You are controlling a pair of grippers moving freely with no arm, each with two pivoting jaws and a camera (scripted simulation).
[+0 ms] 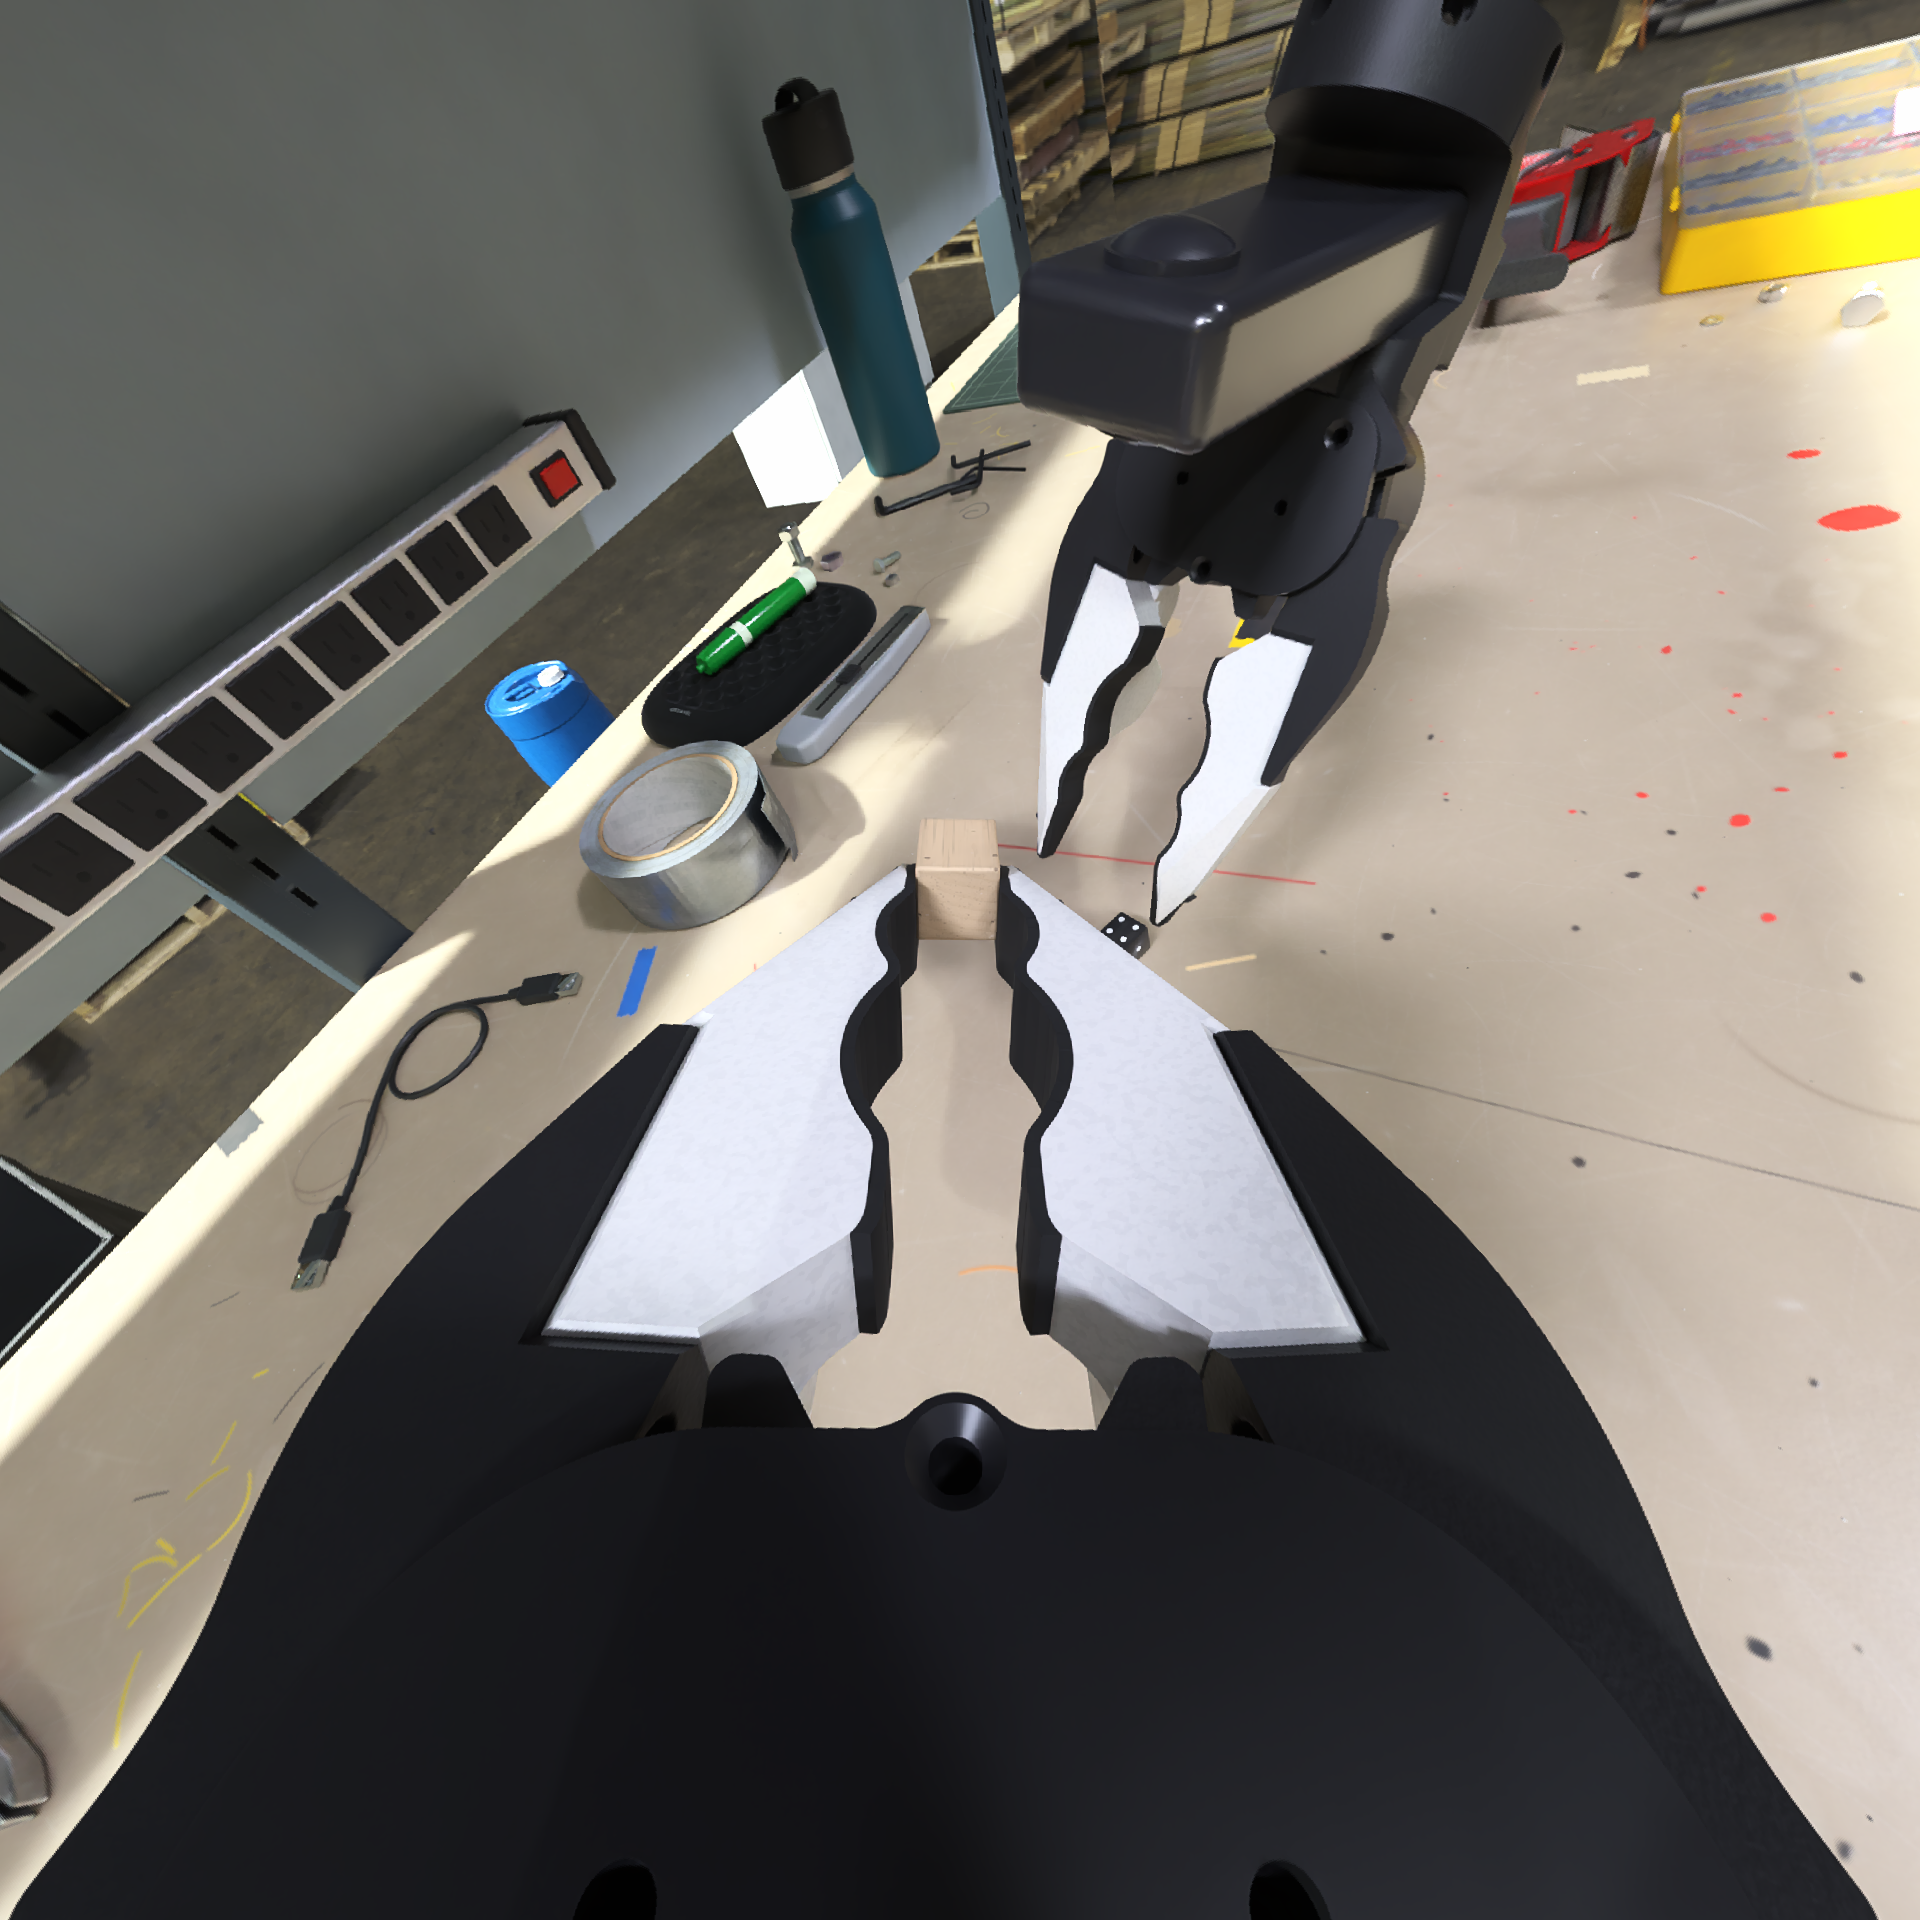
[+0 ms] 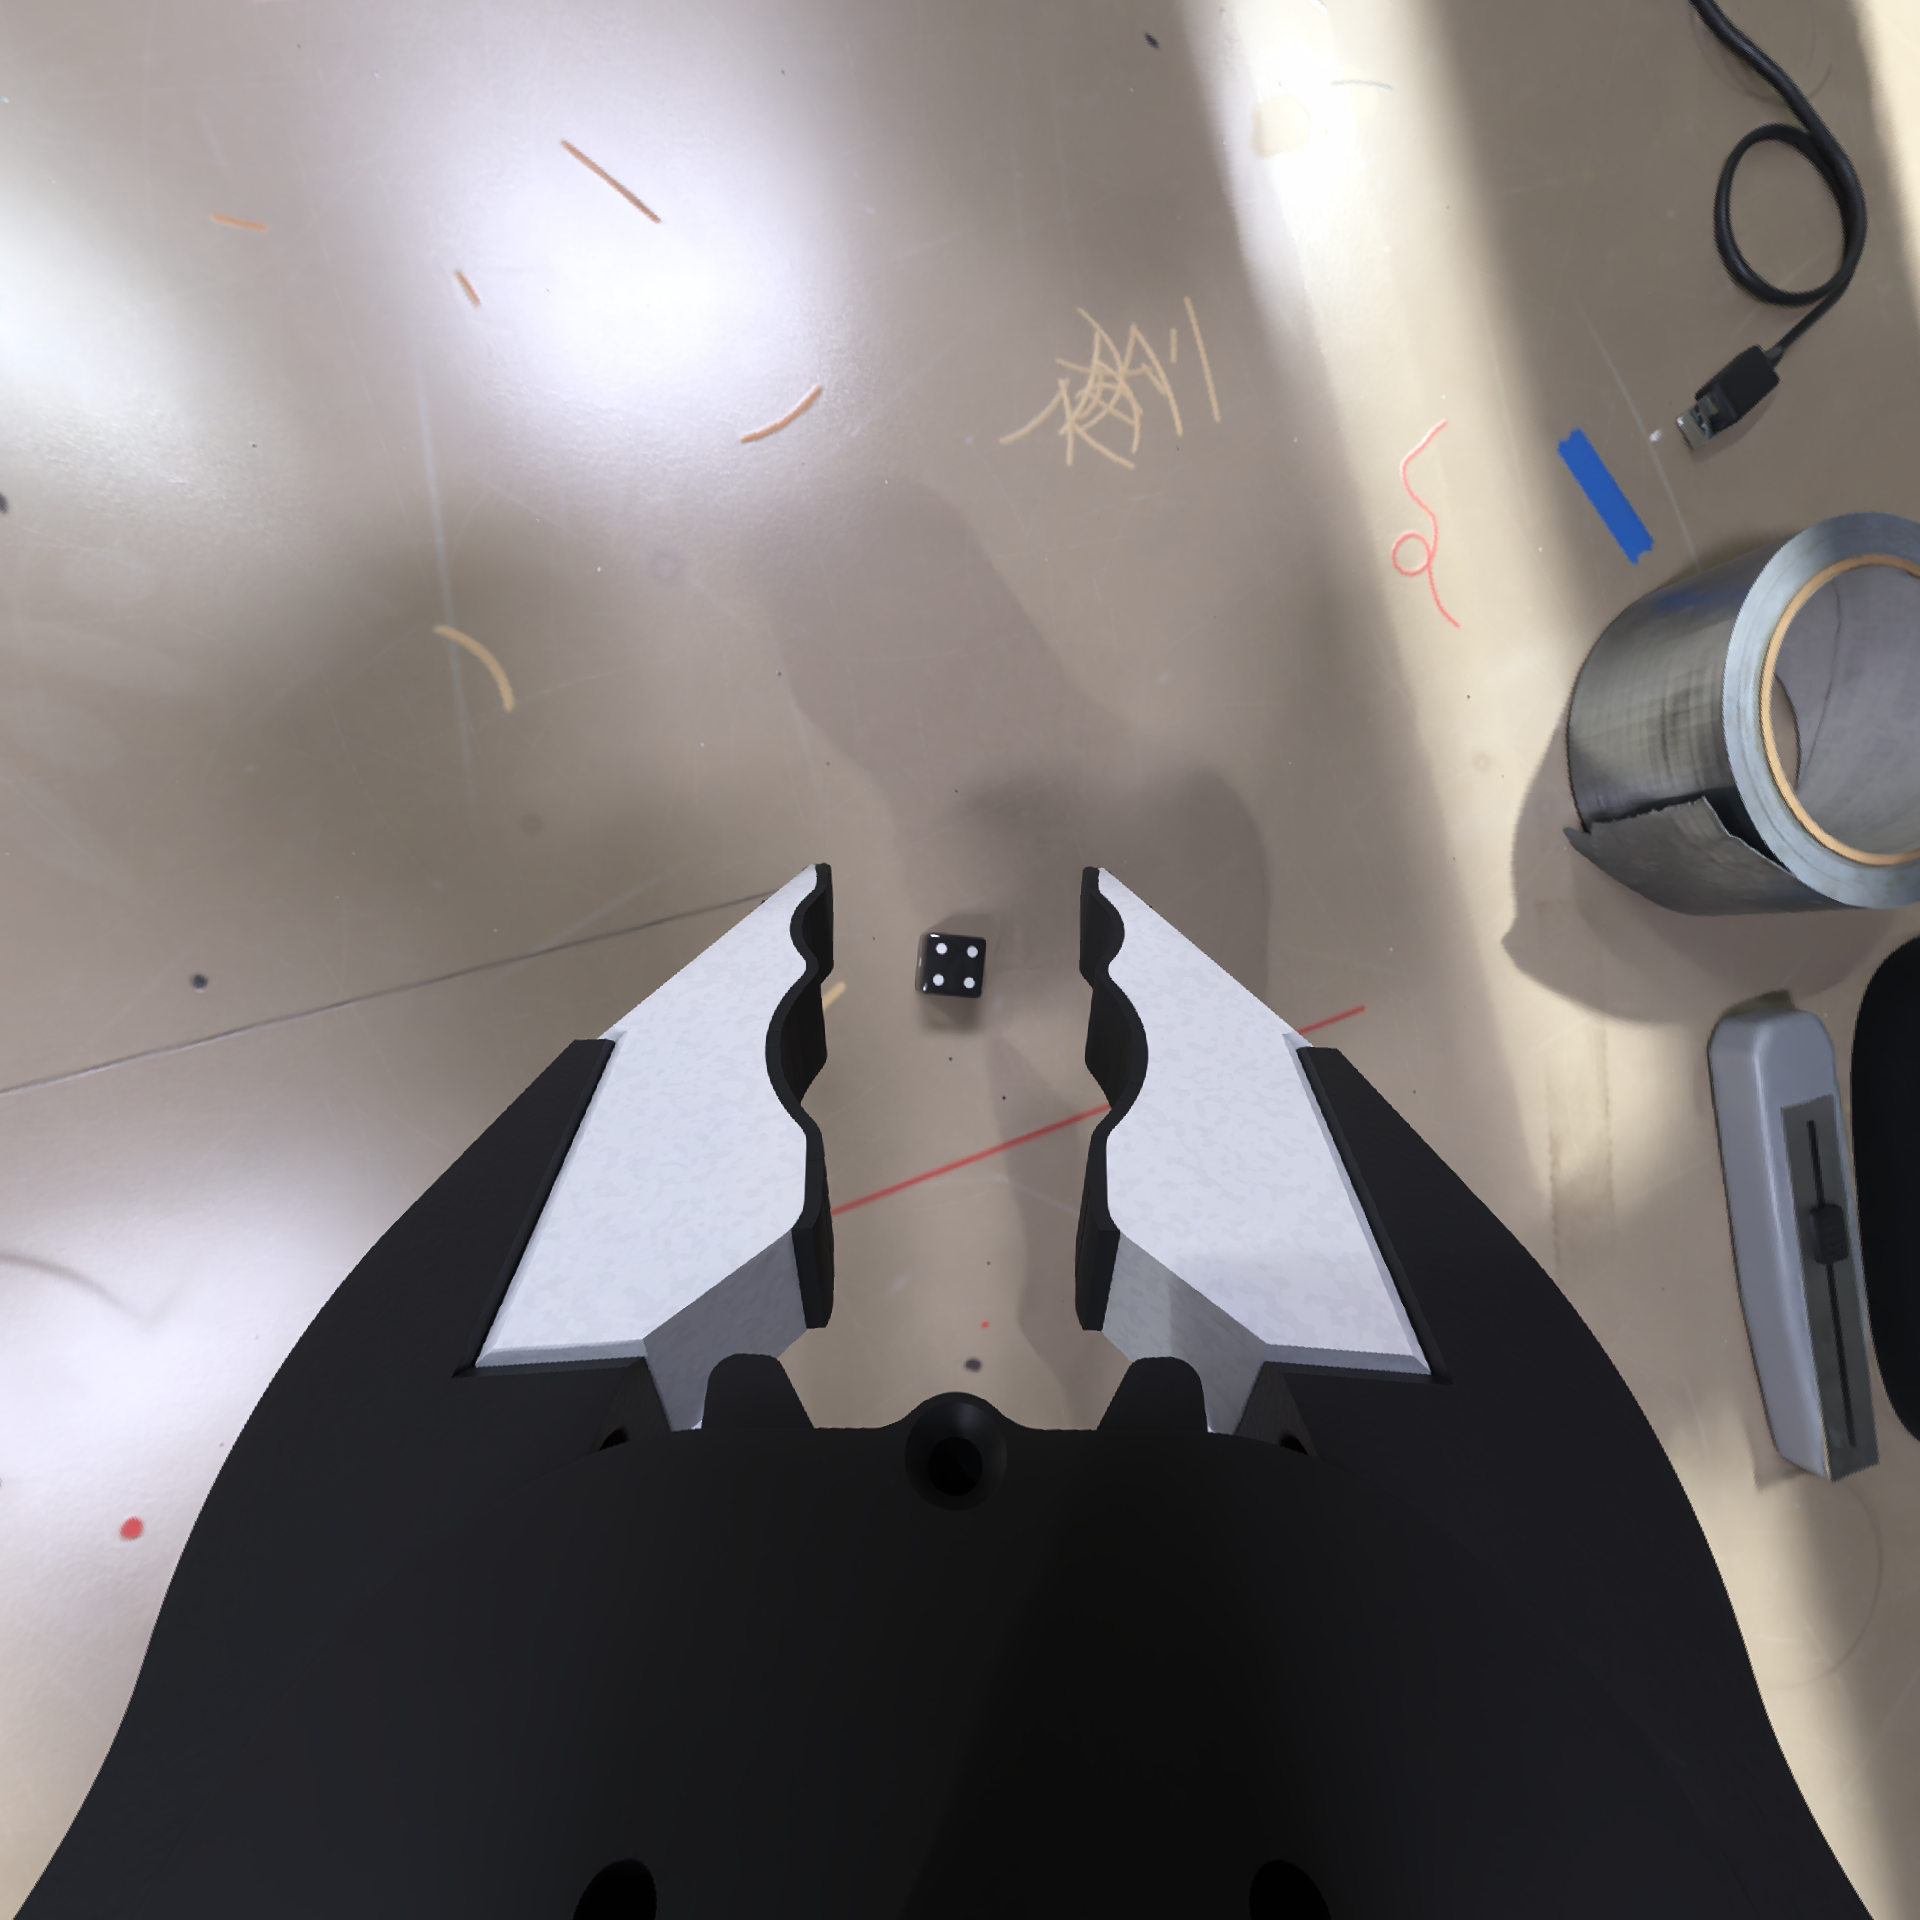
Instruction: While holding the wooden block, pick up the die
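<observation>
- The wooden block (image 1: 957, 879) is pinched between the fingertips of the left gripper (image 1: 957, 883), whose two fingers press on its two sides; the block sits upright and pale in the grip, above the tan table (image 1: 1558, 1039).
- The die (image 2: 951, 965), black with white pips and four pips facing up, lies on the table just beside the block on its right in the left wrist view (image 1: 1126, 932), apart from it.
- The right gripper (image 2: 956, 883) hangs over the die with its fingers spread; the die sits in the gap between the tips and touches neither finger. In the left wrist view this gripper (image 1: 1107, 883) points down, its tips close above the table, just past the die.
- A thin red line (image 2: 1039, 1138) on the table runs close by the die.
- A roll of silver tape (image 1: 681, 831) lies near the block, to its left.
- Beyond the tape from the block lie a grey utility knife (image 1: 852, 686), a black oval pad (image 1: 758, 665) carrying a green marker (image 1: 756, 623), and a blue can (image 1: 545, 712).
- A black cable (image 1: 416, 1081) lies on the table, nearer the camera than the tape.
- A teal bottle (image 1: 857, 301) stands far behind the block, at the table's edge.
</observation>
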